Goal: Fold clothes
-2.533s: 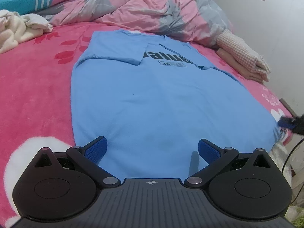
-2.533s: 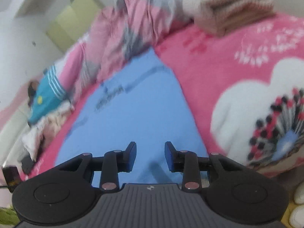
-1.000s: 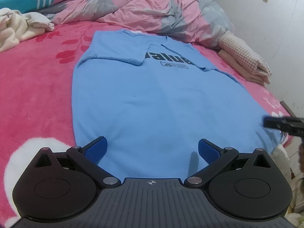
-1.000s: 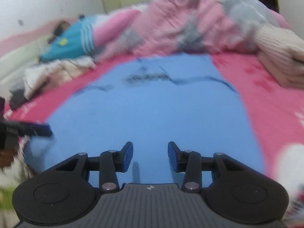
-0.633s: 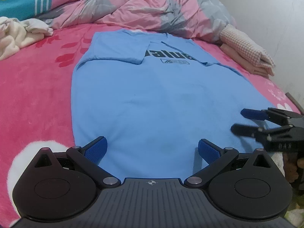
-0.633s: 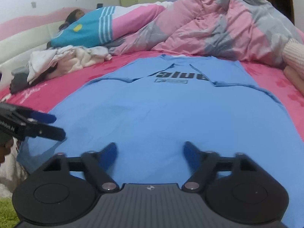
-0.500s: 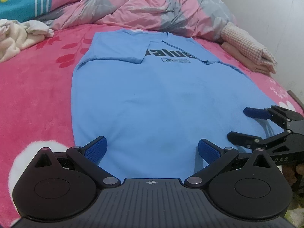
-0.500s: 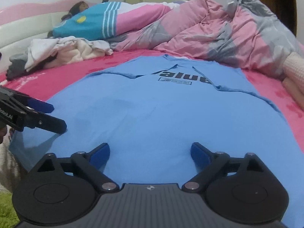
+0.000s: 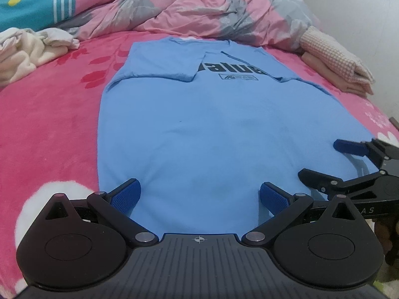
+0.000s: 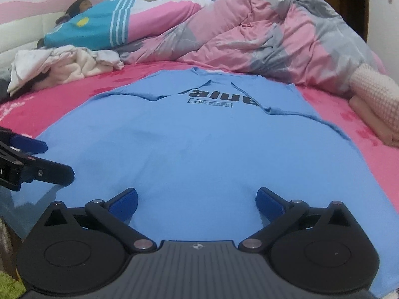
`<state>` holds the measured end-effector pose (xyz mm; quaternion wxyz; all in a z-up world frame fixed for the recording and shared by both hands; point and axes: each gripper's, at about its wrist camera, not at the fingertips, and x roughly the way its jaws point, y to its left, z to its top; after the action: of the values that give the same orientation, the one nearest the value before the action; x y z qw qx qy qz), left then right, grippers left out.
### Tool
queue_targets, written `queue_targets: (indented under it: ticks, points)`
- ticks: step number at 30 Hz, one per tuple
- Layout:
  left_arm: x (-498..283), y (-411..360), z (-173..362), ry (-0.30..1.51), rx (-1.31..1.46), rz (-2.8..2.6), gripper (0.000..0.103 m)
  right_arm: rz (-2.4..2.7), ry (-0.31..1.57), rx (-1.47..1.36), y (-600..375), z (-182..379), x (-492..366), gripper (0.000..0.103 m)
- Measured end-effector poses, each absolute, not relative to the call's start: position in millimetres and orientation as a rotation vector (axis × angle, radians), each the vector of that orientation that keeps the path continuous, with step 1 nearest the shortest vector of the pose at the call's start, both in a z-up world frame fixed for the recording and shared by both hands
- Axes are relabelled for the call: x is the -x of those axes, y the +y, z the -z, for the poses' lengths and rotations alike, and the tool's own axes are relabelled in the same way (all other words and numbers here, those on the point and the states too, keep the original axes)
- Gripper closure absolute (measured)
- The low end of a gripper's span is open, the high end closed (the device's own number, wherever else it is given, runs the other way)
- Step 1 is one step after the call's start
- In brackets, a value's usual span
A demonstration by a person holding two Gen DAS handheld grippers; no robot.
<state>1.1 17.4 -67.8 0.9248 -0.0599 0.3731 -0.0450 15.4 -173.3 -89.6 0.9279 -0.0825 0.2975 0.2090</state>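
Light-blue cotton T-shirt (image 9: 212,129) lies flat on pink fleece bed (image 9: 49,114), sleeves tucked in. Left claw (image 9: 198,196) and right claw (image 10: 197,199) both spread wide, empty, at hem for lengthwise fold.

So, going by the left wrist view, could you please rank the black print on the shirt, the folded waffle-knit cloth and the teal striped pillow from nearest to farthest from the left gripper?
From the left gripper:
1. Black print, straight ahead on the blue T-shirt.
2. Folded waffle-knit cloth, on the right by the wall.
3. Teal striped pillow, far left corner.
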Motion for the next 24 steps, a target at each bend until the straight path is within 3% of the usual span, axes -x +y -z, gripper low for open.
queue_targets:
  ticks: [24]
  points:
    - [-6, 5, 67, 0.830, 0.056, 0.039, 0.000, -0.417, 0.639, 0.147, -174, 87, -17, 0.000]
